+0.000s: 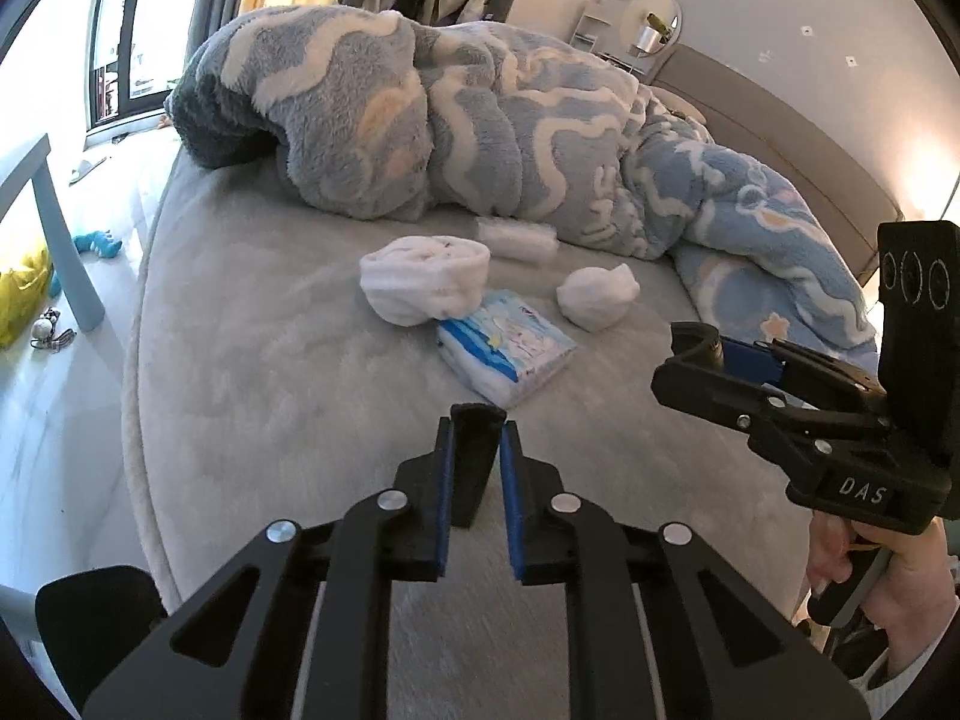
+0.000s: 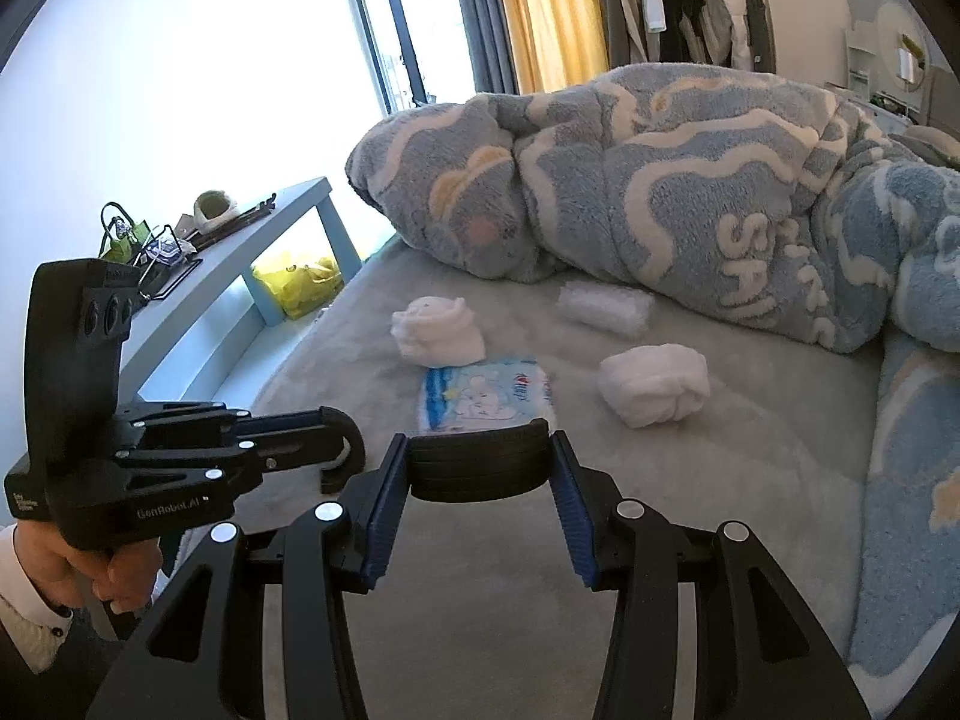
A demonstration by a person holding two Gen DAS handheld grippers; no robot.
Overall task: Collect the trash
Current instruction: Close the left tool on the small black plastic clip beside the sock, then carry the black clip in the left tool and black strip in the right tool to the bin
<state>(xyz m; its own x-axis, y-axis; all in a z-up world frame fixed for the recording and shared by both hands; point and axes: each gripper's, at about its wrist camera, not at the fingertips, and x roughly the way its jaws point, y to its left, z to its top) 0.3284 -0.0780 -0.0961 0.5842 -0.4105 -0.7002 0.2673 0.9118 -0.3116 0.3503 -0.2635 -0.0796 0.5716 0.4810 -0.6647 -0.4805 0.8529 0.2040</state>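
On the grey bed [image 1: 252, 420] lie a blue and white tissue pack [image 1: 510, 357] [image 2: 486, 393], two white crumpled wads [image 1: 423, 285] [image 1: 597, 294] and a clear crinkled wrapper [image 1: 519, 237] by the blanket. The wads [image 2: 438, 330] [image 2: 657, 384] and wrapper [image 2: 603, 306] also show in the right wrist view. My left gripper [image 1: 477, 438] is shut on a thin black piece [image 1: 474, 462], just short of the pack. My right gripper [image 2: 480, 456] holds a wide black curved piece [image 2: 480, 465] between its jaws, near the pack.
A blue and white fleece blanket [image 1: 480, 126] is heaped across the back of the bed. A light blue side table [image 2: 228, 258] with clutter stands left of the bed, a yellow bag [image 2: 300, 285] under it. Window at left.
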